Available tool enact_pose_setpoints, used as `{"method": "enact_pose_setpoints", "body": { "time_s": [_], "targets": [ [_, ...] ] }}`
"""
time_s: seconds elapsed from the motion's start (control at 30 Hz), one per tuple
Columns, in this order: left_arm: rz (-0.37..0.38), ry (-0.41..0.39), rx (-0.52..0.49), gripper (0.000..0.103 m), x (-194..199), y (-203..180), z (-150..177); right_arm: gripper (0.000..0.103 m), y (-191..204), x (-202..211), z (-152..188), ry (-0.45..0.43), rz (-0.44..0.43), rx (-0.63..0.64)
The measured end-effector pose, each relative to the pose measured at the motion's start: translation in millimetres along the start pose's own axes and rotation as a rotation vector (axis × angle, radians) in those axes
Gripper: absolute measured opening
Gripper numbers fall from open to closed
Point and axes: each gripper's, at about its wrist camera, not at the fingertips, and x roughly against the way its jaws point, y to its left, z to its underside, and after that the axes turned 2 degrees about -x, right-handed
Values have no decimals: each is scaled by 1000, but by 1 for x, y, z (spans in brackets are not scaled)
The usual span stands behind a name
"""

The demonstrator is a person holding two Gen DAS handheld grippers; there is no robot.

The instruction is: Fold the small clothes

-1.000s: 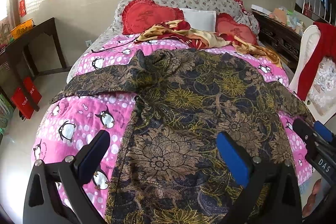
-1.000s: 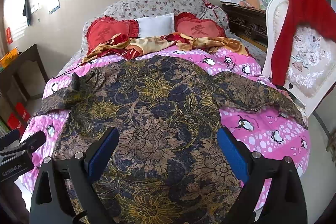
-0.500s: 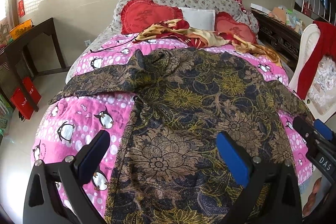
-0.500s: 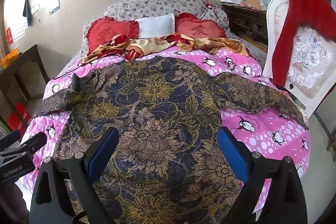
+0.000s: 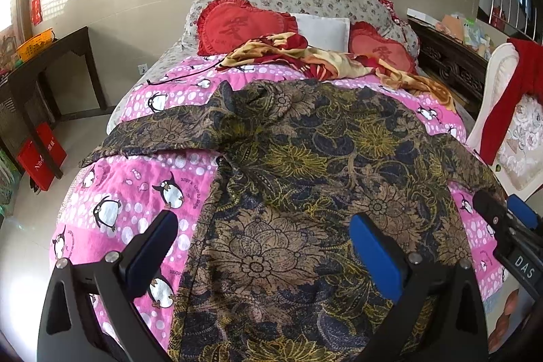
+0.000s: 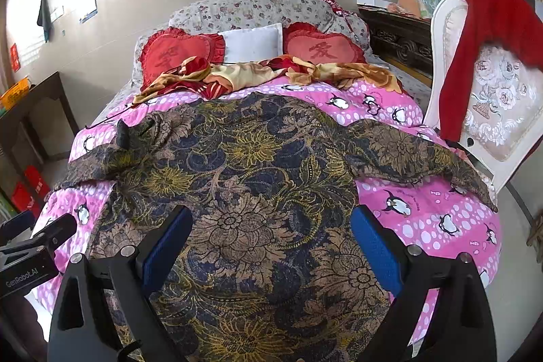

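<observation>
Left wrist view: both tongs spread above the floral garment

Left tongs [image 5: 263, 246] hover low over the near hem of the dark floral garment [image 5: 305, 178], blue pads wide apart, pinching nothing. Right tongs [image 6: 271, 240] hang likewise over the same hem, spread and empty; each pair shows at the edge of the other's view. The garment lies flat on the pink penguin quilt [image 5: 135, 185] of the bed, its two sleeves stretched out to either side, collar toward the pillows. One garment is laid out. Behind it sit two red heart cushions [image 6: 180, 51], one white pillow [image 6: 253, 43] between them, and one crumpled red-and-gold cloth [image 6: 244, 73]. One white chair [image 6: 488, 97] carrying a red cloth stands right of the bed.
</observation>
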Motion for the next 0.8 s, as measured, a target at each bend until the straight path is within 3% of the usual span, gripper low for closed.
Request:
{"method": "enact_pose_setpoints", "body": {
  "time_s": [0.8],
  "targets": [
    [-3,11,22,103,-8,10,-1,78,5,1,-1,-10,-43,8]
  ]
}}
